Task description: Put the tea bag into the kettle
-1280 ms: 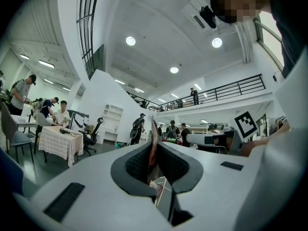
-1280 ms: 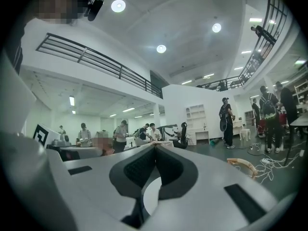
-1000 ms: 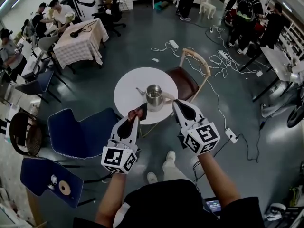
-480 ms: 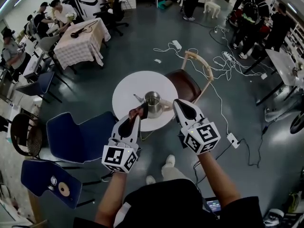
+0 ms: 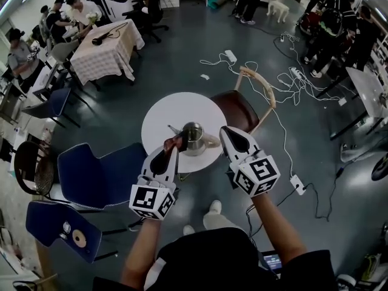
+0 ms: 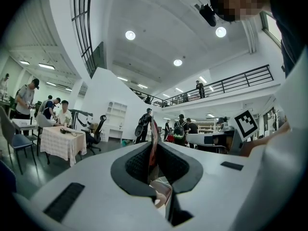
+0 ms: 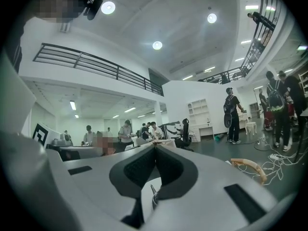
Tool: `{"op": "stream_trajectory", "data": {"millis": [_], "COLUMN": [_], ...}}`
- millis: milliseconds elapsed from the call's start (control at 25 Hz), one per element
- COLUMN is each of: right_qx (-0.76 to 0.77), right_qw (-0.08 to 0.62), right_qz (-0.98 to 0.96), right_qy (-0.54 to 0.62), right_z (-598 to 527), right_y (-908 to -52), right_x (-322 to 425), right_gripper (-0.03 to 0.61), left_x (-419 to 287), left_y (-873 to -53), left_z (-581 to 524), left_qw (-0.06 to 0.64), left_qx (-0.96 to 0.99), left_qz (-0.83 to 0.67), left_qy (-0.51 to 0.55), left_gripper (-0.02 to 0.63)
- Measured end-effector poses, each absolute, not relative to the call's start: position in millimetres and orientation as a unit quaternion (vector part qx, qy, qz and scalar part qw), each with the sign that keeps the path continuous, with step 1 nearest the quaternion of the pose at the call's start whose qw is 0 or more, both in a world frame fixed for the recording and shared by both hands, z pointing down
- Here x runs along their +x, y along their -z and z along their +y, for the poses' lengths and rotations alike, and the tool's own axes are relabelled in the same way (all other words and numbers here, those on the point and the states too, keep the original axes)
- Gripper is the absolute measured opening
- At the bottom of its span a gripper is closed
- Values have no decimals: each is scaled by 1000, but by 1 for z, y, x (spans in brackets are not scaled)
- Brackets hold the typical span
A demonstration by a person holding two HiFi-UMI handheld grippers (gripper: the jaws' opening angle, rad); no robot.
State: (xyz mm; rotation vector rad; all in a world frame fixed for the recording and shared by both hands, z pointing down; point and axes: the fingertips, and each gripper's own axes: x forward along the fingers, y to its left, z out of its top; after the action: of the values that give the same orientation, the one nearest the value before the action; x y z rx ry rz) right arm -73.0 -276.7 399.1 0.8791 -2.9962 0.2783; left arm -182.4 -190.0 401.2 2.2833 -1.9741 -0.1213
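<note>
left gripper [image 5: 171,149]: jaws nearly together, clamped on the tea bag; nothing else in them
tea bag [image 5: 176,142]: reddish-brown, flat, pinched edge-on between the pads; free end sticks out past the tips
tea bag axis: runs along the jaw line, pointing forward and a bit right, toward the kettle
table [image 5: 173,105]: round, white; the kettle stands near its close edge
kettle [image 5: 194,136]: steel, upright, mouth looks uncovered from above; thin spout to the left, handle to the right
key relation: kettle lies just ahead and right of the tea bag's free end; in the head view the bag's end sits just beside the kettle's left rim, not over the mouth. Can't tell the height gap
right gripper [image 5: 225,131]: jaws closed tip to tip, holding nothing; just right of the kettle, by the handle side
nearer hand: left carries the bag and is the one to deliver
next move (judgement): shift the left tip right and forward until the bag is over the mouth, then let go
</note>
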Motion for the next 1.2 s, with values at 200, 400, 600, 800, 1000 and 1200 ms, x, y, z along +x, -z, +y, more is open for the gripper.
{"op": "stream_trajectory", "data": {"millis": [200, 400, 600, 800, 1000, 1200], "right_qx": [265, 245, 233, 229, 234, 248], "right_qw": [2, 4, 8, 10, 20, 26], "right_qz": [-960, -964, -966, -968, -966, -962], "right_qy": [-94, -101, -109, -106, -112, -109], "right_z": [-296, -312, -332, -347, -363, -371], "right_y": [-397, -404, -414, -423, -428, -430], "right_x": [-73, -76, -71, -76, -85, -104], "right_gripper": [17, 17, 17, 17, 17, 17], "left_x": [-178, -174, -166, -170, -177, -198], "left_y": [-403, -410, -414, -428, -439, -447], "left_z": [-207, -220, -237, -251, -269, -283], "left_qw": [65, 70, 73, 76, 90, 96], "left_qx": [745, 734, 724, 717, 718, 730], "left_qz": [-663, -675, -686, -693, -690, -677], "left_qy": [35, 29, 23, 15, 0, -15], "left_gripper": [38, 38, 37, 37, 38, 37]}}
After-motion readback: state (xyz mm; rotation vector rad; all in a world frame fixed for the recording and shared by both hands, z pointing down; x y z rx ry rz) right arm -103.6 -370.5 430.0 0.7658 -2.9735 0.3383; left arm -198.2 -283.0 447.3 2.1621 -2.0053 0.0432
